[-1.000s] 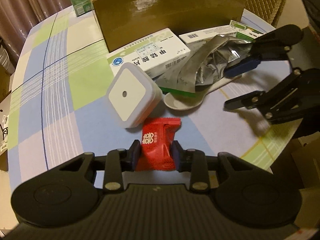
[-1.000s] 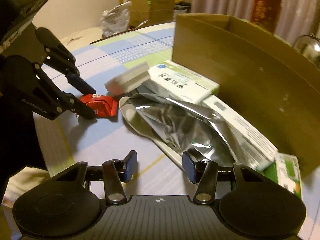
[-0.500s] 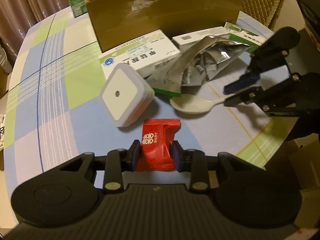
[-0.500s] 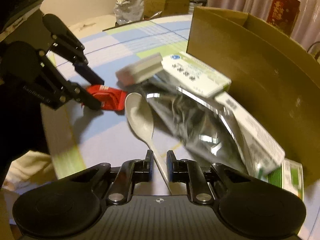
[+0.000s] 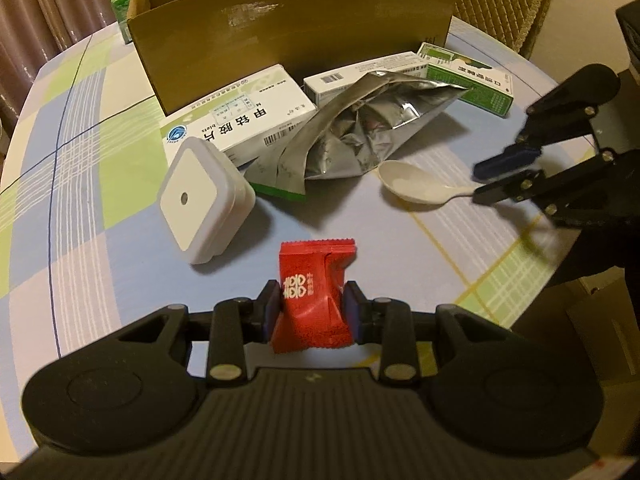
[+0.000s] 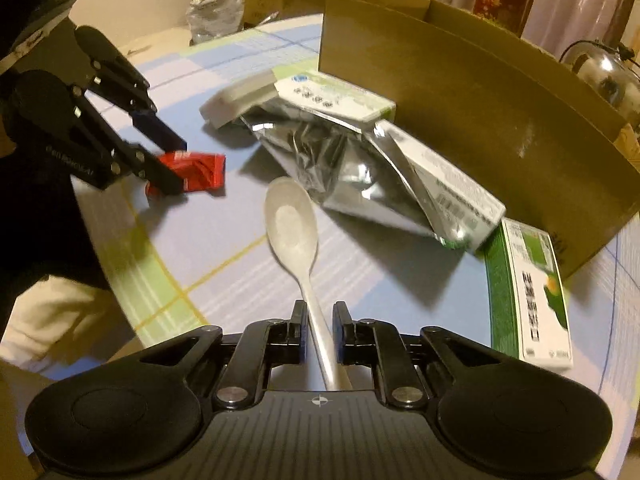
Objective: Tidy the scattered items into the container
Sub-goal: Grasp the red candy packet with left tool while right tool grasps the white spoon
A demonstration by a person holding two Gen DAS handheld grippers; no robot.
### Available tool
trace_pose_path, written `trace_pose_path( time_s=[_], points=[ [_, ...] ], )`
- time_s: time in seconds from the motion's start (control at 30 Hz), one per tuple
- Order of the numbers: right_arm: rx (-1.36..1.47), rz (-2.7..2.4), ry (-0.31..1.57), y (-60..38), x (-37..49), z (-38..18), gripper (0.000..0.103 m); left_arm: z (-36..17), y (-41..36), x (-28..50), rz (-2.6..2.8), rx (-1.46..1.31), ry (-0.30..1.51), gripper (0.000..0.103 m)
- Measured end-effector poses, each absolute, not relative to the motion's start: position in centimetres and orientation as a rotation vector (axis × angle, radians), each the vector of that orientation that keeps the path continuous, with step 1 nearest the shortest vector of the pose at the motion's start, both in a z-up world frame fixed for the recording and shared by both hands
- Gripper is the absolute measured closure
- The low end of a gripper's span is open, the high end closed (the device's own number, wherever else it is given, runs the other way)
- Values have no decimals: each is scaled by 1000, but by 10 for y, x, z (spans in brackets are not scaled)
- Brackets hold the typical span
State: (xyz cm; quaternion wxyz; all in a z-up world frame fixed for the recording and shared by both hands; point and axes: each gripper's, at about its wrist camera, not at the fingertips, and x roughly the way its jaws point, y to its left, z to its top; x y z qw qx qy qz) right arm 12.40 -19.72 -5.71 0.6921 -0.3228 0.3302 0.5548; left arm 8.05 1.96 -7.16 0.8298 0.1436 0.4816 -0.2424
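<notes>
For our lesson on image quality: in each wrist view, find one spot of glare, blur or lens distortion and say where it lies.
Left wrist view: glare patch on the cardboard box; the fisheye bends the table edge; the silver pouch shines. Right wrist view: motion blur smears the medicine boxes and the spoon; the red packet looks soft.

red candy packet [image 5: 314, 292] | white spoon [image 5: 416, 188] | silver pouch [image 5: 352, 136] | checked tablecloth [image 5: 80, 184]

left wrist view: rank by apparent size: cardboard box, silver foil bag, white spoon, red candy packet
1. cardboard box
2. silver foil bag
3-4. red candy packet and white spoon: similar; the packet is nearest the camera, so unranked.
</notes>
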Motion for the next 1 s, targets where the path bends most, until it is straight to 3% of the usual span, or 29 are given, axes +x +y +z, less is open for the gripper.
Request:
trace_pose_path(
  time_s=[0.07, 0.1, 0.33, 0.43, 0.5, 0.93, 0.97, 1.0],
  points=[
    [-708, 1258, 716, -190, 124, -56, 62, -72, 19, 81, -508, 303, 1020, 69],
    [-704, 1262, 705, -187, 123, -57, 59, -72, 19, 81, -506, 304, 1019, 65],
    [-712, 1296, 681, -172, 125, -62, 58, -76, 17, 86, -498, 287, 1024, 60],
    [-706, 1305, 682, -170, 127, -62, 58, -77, 15, 88, -512, 285, 1039, 74],
    [-703, 1312, 682, -169, 128, -62, 58, -76, 15, 88, -509, 282, 1045, 78],
    [-683, 1359, 680, -156, 126, -66, 59, -70, 27, 86, -485, 243, 1040, 80],
    [-682, 1360, 683, -156, 126, -66, 61, -70, 27, 85, -488, 242, 1042, 80],
    [-684, 1364, 684, -156, 126, -66, 72, -71, 27, 85, -490, 241, 1043, 80]
  ],
)
